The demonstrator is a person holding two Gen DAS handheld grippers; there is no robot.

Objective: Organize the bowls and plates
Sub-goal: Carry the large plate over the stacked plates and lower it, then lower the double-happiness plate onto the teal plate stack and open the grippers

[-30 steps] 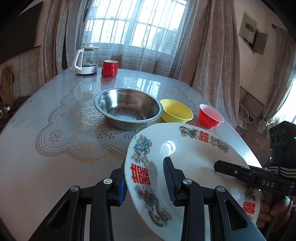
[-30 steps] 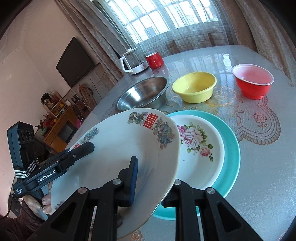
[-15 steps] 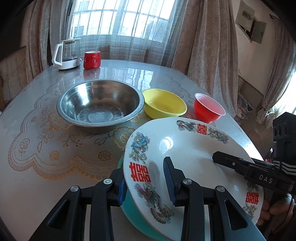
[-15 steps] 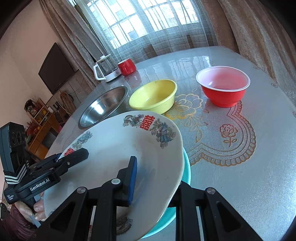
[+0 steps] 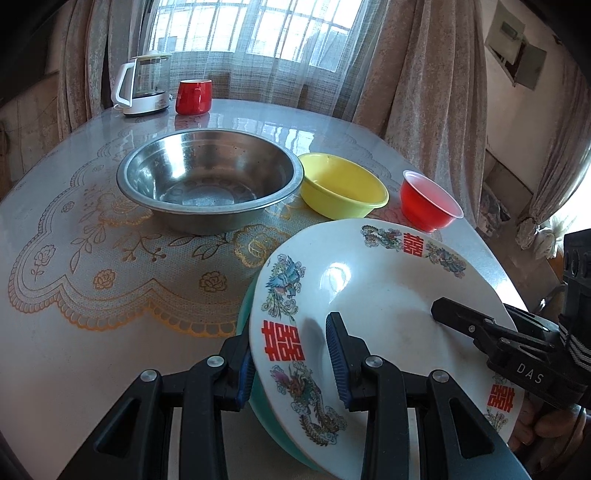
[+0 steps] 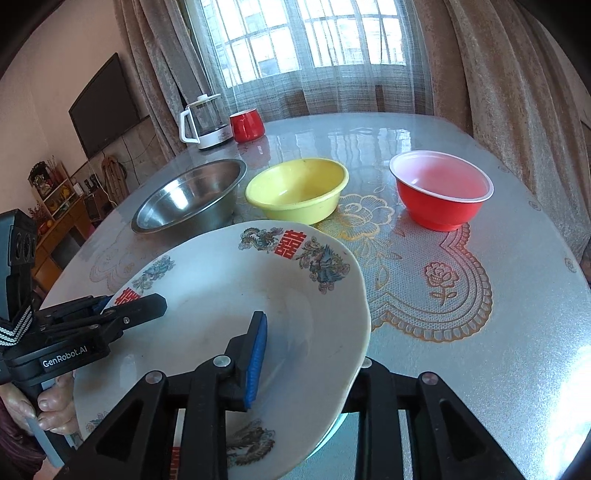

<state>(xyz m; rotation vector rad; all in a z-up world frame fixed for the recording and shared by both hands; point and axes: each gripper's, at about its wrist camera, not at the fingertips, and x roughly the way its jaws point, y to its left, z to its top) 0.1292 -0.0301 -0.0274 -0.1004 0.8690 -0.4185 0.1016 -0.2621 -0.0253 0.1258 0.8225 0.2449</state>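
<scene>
Left wrist view: we pinched the dragon plate (image 5: pixel 373 295) with both grippers (image 5: pixel 291 354) (image 6: pixel 306 354) over the teal plate (image 5: pixel 245 317); bowls (image 5: pixel 210 177) behind stayed unstacked

Both views sit low and close behind their own claws, looking forward across the glossy lace-patterned surface (image 5: pixel 92 258) toward the curtained window (image 5: pixel 255 33) at the top of the frame. Each shares the white dragon-patterned plate (image 5: pixel 380 288) (image 6: pixel 236 295) filling the lower frame, with the steel basin (image 5: pixel 208 184) (image 6: pixel 192 199), yellow bowl (image 5: pixel 341 190) (image 6: pixel 297 188) and red bowl (image 5: pixel 428 203) (image 6: pixel 441 192) mid-frame. The left view shows the right claw (image 5: pixel 458 319) at right; the right view shows the left claw (image 6: pixel 142 304) at left.
</scene>
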